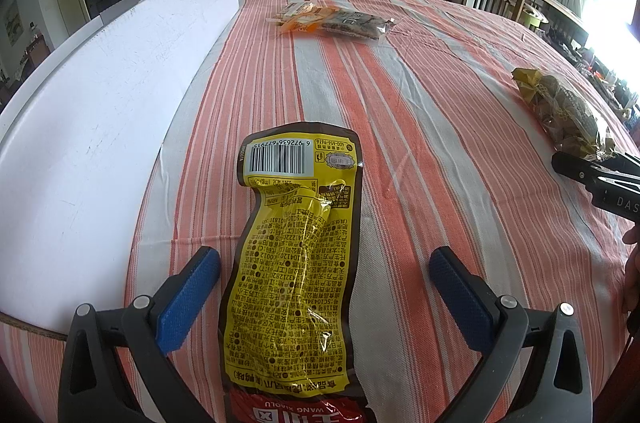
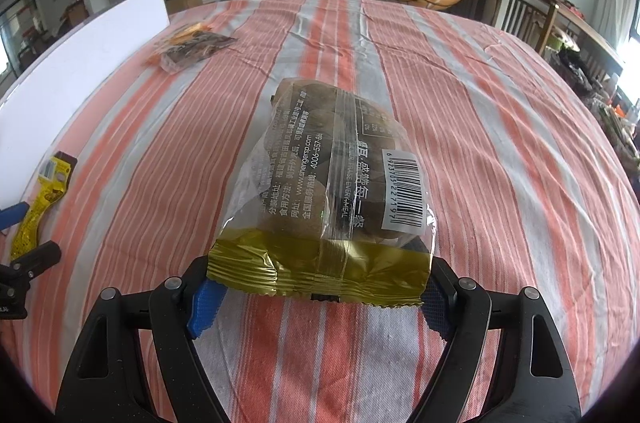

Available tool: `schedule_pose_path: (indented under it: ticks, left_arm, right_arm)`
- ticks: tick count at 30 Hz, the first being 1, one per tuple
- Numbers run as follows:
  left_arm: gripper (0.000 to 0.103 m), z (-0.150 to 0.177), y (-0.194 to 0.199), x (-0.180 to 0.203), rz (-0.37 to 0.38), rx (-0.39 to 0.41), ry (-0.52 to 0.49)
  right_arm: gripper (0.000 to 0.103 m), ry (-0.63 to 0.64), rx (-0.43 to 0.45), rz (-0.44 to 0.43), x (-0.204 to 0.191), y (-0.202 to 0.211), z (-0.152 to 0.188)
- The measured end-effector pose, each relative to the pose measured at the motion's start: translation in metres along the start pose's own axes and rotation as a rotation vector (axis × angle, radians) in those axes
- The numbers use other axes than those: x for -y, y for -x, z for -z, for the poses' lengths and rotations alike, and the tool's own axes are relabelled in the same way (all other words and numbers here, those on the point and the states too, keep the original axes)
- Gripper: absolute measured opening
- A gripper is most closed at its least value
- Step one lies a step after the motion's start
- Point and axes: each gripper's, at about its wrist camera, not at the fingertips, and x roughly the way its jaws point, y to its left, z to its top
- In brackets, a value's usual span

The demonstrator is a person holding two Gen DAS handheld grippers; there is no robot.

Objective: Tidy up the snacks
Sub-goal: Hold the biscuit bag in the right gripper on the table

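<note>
Left gripper (image 1: 325, 287) spread wide, blue pads (image 1: 188, 299) standing clear on either side of the yellow pouch (image 1: 294, 263), no contact seen; pouch lying flat, printed back up, on the striped tablecloth (image 1: 420, 103). Right gripper (image 2: 320, 293) also wide, pads (image 2: 206, 307) flanking the gold crimped seam of the clear snack bag (image 2: 332, 179); seam edge overlapping the fingertips, grip not confirmed, bag apparently resting on the cloth. Farther out, a small pile of other packets (image 1: 332, 19) near the far end of the white board (image 1: 100, 127), well apart from both grippers. Risks judged: closing on the thin seam alone likely to let the bulky bag swing or slip free on lifting; flat pouch hard to pinch off the cloth, so pads may catch a fold of fabric and drag it, disturbing the pile.
</note>
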Motion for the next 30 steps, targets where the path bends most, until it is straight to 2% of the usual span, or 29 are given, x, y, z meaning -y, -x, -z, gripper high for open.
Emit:
schedule_pose_path:
  ticks: [30]
  left_arm:
    - [0.103,0.0000,0.0000,0.0001,0.000,0.000,0.000]
  right_arm:
    - [0.083,-0.002,0.000,0.000,0.0019,-0.0018,-0.0012]
